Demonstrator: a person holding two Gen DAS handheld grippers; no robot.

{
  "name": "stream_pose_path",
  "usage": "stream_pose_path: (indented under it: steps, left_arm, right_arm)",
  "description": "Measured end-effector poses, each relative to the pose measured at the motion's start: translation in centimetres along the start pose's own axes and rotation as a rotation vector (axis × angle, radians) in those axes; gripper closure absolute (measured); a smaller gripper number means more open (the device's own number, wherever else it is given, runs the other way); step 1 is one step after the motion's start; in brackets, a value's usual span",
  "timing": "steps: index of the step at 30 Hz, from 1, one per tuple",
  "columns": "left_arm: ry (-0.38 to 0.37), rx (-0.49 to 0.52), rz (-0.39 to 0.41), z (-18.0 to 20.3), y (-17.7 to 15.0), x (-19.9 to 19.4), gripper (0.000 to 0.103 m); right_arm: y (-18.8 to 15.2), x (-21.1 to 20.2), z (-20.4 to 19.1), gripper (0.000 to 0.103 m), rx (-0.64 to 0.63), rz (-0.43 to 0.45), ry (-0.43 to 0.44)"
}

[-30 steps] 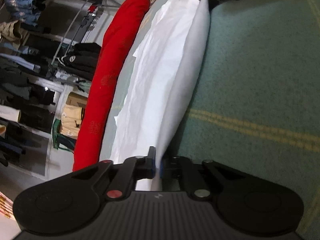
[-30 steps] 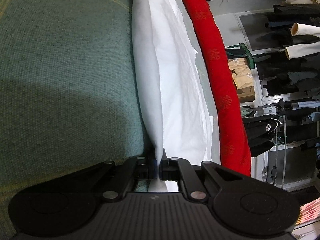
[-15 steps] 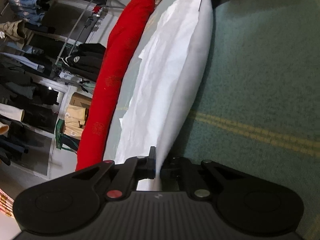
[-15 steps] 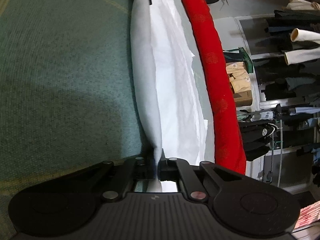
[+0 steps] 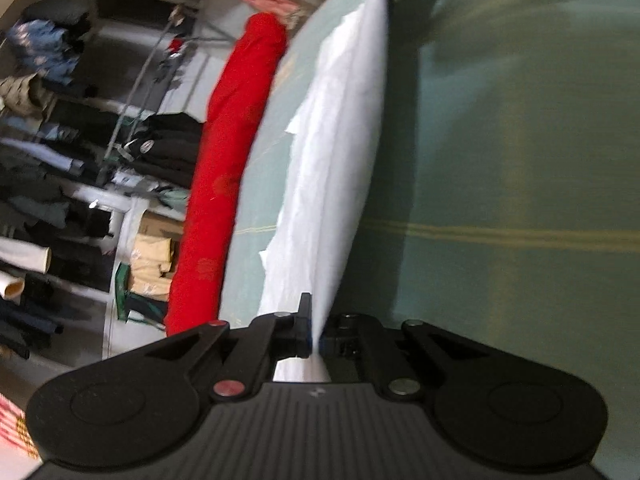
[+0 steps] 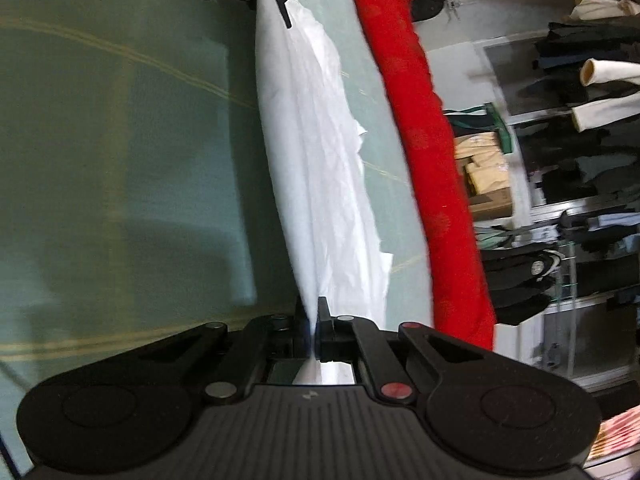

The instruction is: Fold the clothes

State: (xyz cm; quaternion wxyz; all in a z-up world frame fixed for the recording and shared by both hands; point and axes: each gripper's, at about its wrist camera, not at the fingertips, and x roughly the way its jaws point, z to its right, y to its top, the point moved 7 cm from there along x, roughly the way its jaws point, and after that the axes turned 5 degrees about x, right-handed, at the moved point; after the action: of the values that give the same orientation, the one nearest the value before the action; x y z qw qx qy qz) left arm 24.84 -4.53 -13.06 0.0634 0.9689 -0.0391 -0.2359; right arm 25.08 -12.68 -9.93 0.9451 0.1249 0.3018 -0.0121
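Having risen, lifting the white cloth (image 5: pixel 336 168) higher off the green textured surface (image 5: pixel 520 160); left gripper (image 5: pixel 316 336) and right gripper (image 6: pixel 312 332) pinching opposite ends, stretching wrinkled fabric taut beside a red roll (image 5: pixel 228 184).

Shelves (image 5: pixel 72 184) crammed with dark clothes — cardboard boxes (image 6: pixel 486 176) below

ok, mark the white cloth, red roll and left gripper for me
white cloth (image 5: pixel 340 168): left wrist view, mid stretch of the lifted fabric.
red roll (image 6: pixel 432 168): right wrist view, middle of its length.
left gripper (image 5: pixel 316 340): left wrist view, between fingertips, shut on the cloth's edge.
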Motion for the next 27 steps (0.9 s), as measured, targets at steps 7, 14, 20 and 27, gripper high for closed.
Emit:
stream_pose_path:
  steps: [7, 14, 20, 27]
  left_arm:
    - [-0.065, -0.014, 0.022, 1.7, -0.3, -6.1, 0.103]
    - [-0.091, 0.003, 0.036, 4.1, -1.0, -10.5, 0.103]
    - [-0.182, -0.057, 0.007, 6.2, -1.8, -11.2, 0.099]
    - [-0.336, -0.226, 0.040, 3.5, -3.4, -13.3, 0.092]
  right_arm:
    - [-0.4, -6.0, -3.7, 0.098, 0.011, -0.026, 0.084]
    - [-0.4, -11.1, -6.9, 0.098, 0.032, -0.050, 0.134]
    - [-1.1, -12.0, -10.0, 0.095, 0.056, -0.093, 0.189]
    - [-2.4, -13.5, -10.4, 0.082, 0.176, -0.117, 0.289]
